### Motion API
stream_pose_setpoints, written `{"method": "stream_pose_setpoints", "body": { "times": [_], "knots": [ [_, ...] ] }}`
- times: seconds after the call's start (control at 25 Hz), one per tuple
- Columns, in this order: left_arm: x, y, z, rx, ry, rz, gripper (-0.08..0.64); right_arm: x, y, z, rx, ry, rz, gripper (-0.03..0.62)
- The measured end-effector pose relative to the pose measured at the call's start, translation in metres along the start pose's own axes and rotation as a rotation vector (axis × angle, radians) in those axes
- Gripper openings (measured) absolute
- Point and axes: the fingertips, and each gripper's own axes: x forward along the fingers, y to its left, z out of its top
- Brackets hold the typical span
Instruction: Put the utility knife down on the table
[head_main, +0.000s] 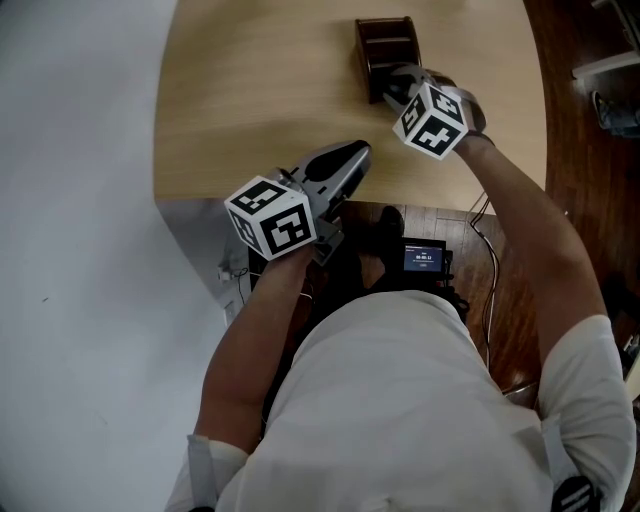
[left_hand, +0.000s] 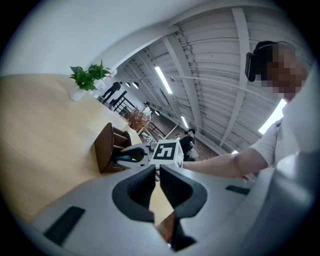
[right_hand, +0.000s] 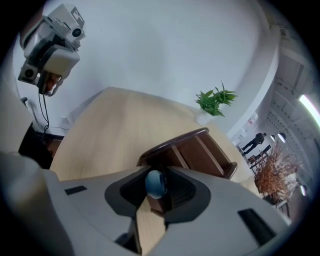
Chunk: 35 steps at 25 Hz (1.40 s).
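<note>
The utility knife shows only as a rounded blue end (right_hand: 155, 183) between the jaws of my right gripper (right_hand: 161, 173), which is shut on it. From the left gripper view the same blue bit (left_hand: 121, 161) pokes out of the right gripper (left_hand: 120, 159). In the head view the right gripper (head_main: 392, 88) points down at the near side of a brown wooden organizer (head_main: 385, 45) on the light wood table (head_main: 250, 90); the knife is hidden there. My left gripper (head_main: 358, 152) hovers at the table's near edge, its jaws (left_hand: 157, 170) together with nothing between them.
The organizer (right_hand: 200, 152) has open compartments facing away from me. A potted plant (right_hand: 215, 102) stands on the far part of the table. A camera rig (right_hand: 50, 47) hangs beyond the table. A small screen device (head_main: 423, 257) sits by my waist. Dark wood floor (head_main: 585, 150) lies to the right.
</note>
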Motion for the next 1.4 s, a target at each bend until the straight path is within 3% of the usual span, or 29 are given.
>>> {"method": "stream_pose_setpoints", "body": {
  "times": [0.24, 0.44, 0.56, 1.04, 1.4],
  "knots": [
    [0.000, 0.002, 0.001, -0.001, -0.002, -0.001, 0.006, 0.001, -0.008, -0.008, 0.037, 0.012, -0.028, 0.084],
    [0.000, 0.000, 0.000, -0.001, 0.000, -0.008, 0.006, -0.004, -0.009, -0.005, 0.091, -0.016, -0.023, 0.186],
    [0.000, -0.001, 0.002, -0.001, -0.006, -0.011, 0.006, -0.011, -0.010, 0.001, 0.100, -0.041, -0.023, 0.210],
    [-0.005, -0.005, 0.008, -0.012, -0.047, -0.027, 0.006, -0.054, -0.006, 0.000, 0.212, -0.106, -0.051, 0.215],
    [-0.012, -0.018, 0.015, -0.025, -0.077, -0.060, 0.006, -0.097, 0.007, -0.001, 0.422, -0.175, -0.056, 0.215]
  ]
}}
